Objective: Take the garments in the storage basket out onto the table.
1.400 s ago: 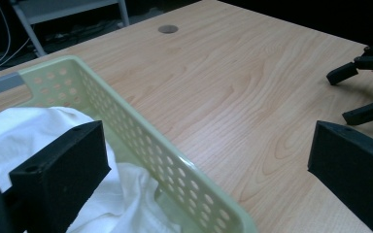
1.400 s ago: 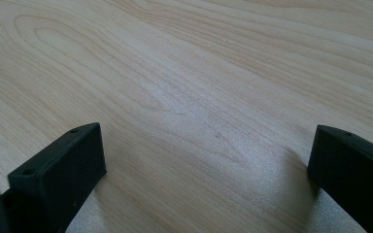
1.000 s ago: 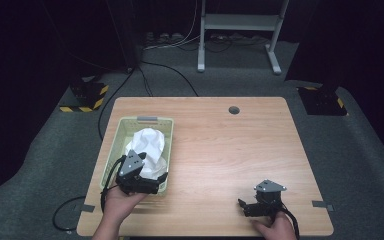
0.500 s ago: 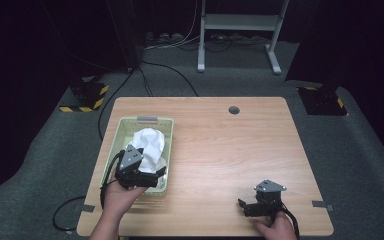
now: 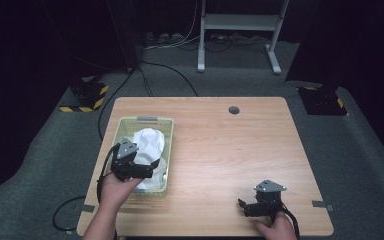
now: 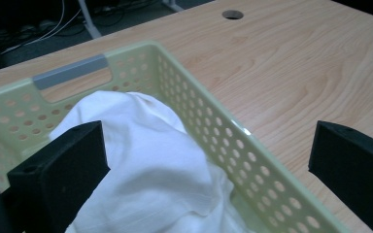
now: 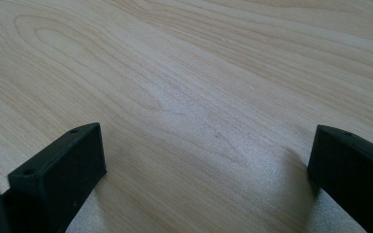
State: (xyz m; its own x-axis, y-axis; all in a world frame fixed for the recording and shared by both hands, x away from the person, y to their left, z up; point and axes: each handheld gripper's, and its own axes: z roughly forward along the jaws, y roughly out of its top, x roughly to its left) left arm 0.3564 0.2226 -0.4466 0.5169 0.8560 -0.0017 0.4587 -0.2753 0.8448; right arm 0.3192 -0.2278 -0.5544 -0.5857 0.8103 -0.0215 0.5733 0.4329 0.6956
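Wooden table [image 5: 230, 150], basket [image 5: 111, 131] half-hidden

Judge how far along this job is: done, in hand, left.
Done: nothing plainly; the white cloth lies heaped in the green basket. In hand: the open left gripper hovers over it, one jaw outside the wall. Left: any grasp; the right gripper rests open on the table.

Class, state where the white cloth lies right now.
High view: the white cloth lies in the pale green basket at the table's left, beside the left gripper.
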